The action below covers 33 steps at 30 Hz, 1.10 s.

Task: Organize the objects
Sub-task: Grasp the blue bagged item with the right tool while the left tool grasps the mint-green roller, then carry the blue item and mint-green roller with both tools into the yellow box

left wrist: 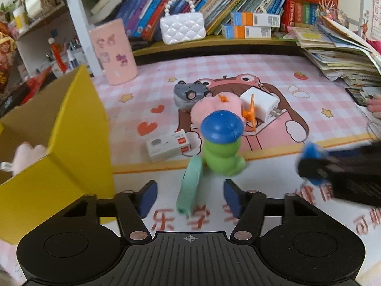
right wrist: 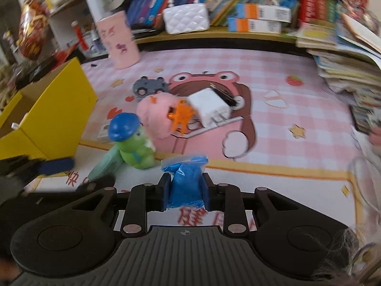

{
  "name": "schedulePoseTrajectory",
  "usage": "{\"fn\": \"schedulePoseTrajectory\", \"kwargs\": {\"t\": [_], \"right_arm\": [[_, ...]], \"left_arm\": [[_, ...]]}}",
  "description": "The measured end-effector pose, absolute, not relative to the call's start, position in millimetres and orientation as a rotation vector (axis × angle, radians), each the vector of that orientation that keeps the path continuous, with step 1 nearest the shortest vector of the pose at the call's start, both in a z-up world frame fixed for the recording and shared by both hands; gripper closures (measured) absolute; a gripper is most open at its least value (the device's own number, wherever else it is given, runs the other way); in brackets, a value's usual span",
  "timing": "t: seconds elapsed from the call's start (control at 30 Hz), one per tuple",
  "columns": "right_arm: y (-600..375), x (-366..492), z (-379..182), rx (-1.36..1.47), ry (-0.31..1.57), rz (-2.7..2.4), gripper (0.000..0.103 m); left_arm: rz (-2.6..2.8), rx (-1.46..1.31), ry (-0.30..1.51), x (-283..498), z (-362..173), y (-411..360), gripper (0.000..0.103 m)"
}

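Upright blue bag (right wrist: 185, 186) stands clamped in right tool (right wrist: 185, 194).

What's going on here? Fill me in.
A person is tidying toys off a pink mat with two handheld grippers. The right gripper is shut on a blue bag. The left gripper has its jaws either side of a green roll, not pressing it. A yellow box stands at left.

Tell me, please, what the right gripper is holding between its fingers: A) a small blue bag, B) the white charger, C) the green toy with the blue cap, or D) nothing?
A: in the right wrist view, the right gripper is shut on the small blue bag.
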State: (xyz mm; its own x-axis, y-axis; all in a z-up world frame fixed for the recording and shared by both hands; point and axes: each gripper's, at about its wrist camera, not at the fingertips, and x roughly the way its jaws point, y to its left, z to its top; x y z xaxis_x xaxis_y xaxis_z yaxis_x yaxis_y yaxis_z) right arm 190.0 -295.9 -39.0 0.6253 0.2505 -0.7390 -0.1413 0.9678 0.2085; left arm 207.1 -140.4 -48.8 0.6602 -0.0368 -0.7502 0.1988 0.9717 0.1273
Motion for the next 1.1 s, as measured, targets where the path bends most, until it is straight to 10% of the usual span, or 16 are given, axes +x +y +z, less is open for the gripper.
{"fn": "schedulePoseTrajectory", "kwargs": {"t": [0.27,1.1], "right_arm": [[-296.4,168.8,-34.2,0.100,0.868,0.219,0.078],[-196.0,112.5,-28.4,0.047,0.871,0.270,0.078]], "left_arm": [[-0.148,0.090,0.902,225.4,-64.8,-124.9,0.085],[-0.175,0.001,0.799,103.2,-23.2,-34.9,0.085]]}}
